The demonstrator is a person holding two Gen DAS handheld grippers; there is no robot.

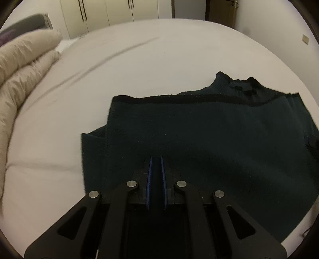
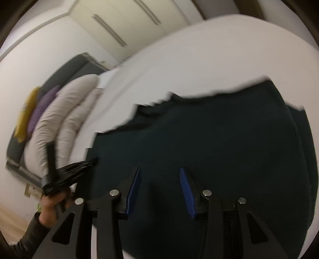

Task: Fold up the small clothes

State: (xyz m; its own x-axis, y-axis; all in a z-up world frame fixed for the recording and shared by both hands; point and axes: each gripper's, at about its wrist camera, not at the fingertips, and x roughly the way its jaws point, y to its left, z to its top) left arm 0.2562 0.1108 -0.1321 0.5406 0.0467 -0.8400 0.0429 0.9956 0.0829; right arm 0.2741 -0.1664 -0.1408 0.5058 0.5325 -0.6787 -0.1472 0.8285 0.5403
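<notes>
A dark green sweater lies flat on the white bed, its collar at the far edge and a sleeve folded in at the left. My left gripper hovers over the sweater's near part with its blue pads almost together; I cannot tell whether cloth is pinched. In the blurred right wrist view the same sweater fills the middle. My right gripper stands open above it with nothing between the pads. A hand at the lower left holds the left gripper by the sweater's left edge.
A bunched pale duvet lies along the left side of the bed, near a purple cushion and a yellow one against a grey headboard. Wardrobe doors stand beyond the bed.
</notes>
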